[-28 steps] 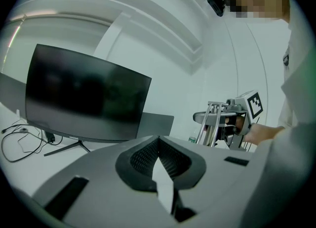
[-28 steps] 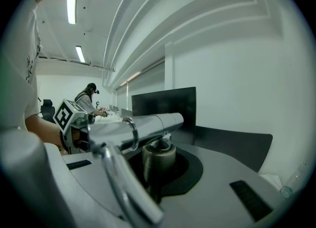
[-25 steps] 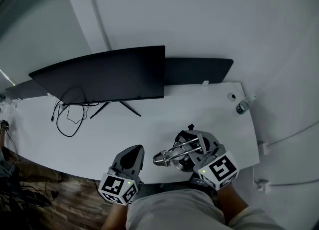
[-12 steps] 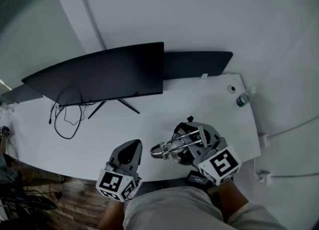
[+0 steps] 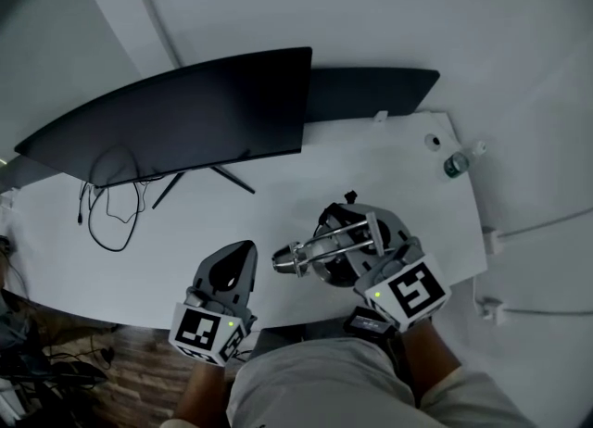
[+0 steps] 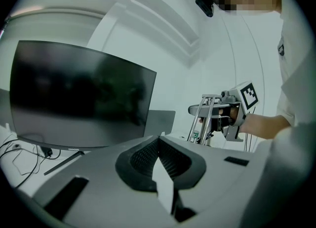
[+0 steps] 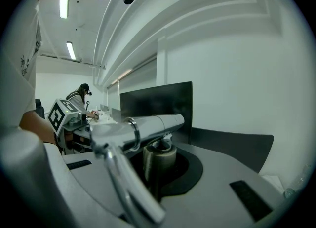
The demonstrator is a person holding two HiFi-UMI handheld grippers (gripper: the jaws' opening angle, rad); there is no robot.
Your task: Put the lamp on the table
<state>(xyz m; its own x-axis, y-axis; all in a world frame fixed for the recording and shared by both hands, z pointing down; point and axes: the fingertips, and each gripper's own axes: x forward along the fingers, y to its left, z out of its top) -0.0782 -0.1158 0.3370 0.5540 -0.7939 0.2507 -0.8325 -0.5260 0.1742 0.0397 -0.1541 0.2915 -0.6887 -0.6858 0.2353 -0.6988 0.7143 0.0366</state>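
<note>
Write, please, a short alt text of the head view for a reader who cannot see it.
Seen from above, the right tongs grip a silver lamp over the near edge of a white table. The left tongs, shut and empty, hover beside it; a curved dark monitor stands behind, a small bottle at the far right corner.

Cool, even, slightly dim light; two ceiling strip lights (image 7: 62,7) glow in the right gripper view. The white table (image 5: 278,204) is bright, the monitor (image 5: 185,120) nearly black. Both gripper views bend strongly (dark, round corners), their nearest foreground soft. Shadows are faint.
</note>
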